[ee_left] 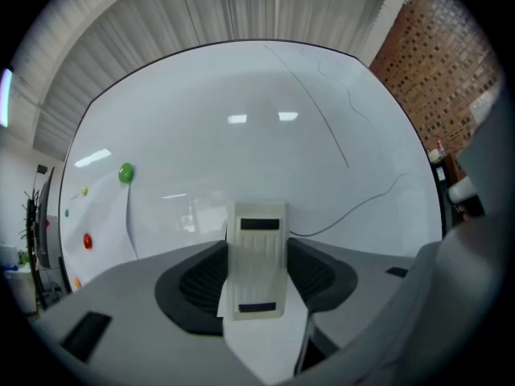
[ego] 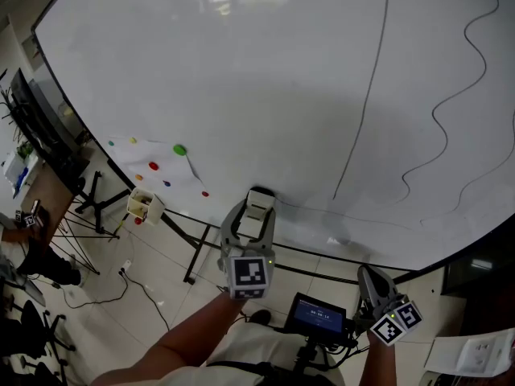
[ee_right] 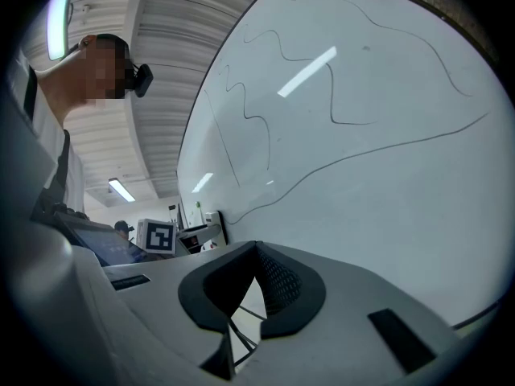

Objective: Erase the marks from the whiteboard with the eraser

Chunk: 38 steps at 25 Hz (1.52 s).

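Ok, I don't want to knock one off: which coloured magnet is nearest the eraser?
The small red magnet, rightmost of the cluster and just left of the eraser; the others sit farther left.

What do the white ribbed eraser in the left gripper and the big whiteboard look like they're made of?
White ribbed eraser: likely moulded plastic, matte, judging by its even ridges and dull surface. Large glossy whiteboard: smooth coated panel, mirroring ceiling lights; a seeming round green magnet on it hints at steel underneath.
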Motion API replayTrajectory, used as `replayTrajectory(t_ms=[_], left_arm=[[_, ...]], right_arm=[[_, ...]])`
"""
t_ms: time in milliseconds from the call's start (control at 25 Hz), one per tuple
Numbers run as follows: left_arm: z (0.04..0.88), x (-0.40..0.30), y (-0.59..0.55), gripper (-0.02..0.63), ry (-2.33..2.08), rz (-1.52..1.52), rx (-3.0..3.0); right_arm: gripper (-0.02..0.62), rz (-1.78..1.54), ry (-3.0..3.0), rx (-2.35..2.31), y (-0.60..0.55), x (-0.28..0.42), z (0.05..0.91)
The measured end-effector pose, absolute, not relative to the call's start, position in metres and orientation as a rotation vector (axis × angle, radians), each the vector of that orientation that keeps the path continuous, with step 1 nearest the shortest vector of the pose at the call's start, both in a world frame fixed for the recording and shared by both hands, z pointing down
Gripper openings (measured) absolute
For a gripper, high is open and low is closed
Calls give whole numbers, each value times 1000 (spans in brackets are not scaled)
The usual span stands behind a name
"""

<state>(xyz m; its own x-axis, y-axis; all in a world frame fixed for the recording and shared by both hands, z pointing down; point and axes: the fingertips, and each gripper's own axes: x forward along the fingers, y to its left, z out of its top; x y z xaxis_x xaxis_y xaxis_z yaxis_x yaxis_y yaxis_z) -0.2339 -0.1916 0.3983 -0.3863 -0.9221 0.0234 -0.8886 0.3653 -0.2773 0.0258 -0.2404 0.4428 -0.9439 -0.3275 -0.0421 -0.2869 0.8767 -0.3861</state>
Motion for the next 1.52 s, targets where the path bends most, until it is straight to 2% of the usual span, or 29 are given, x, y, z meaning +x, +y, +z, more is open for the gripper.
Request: replayTrajectory(t_ms=[360,520,720,1000,1520], left_arm=[[437,-189,-209,262,2420,-549,-1874],[435,-184,-208,261,2350,-506,-1915],[397,-215,-191,261,2409,-356,-1668],[374,-256,-180,261,2530,-347,-1488],[408,-194,-213,262,2435,-454,-1691]], right_arm=[[8,-602,2927,-486,-246,29,448],[8,-608,2925,-495,-248,31,448],[8,-605,2930,-480,-253,30,448],[8,-614,2924,-496,-258,43,449],[8,-661,2893,-493,-263,49,455]])
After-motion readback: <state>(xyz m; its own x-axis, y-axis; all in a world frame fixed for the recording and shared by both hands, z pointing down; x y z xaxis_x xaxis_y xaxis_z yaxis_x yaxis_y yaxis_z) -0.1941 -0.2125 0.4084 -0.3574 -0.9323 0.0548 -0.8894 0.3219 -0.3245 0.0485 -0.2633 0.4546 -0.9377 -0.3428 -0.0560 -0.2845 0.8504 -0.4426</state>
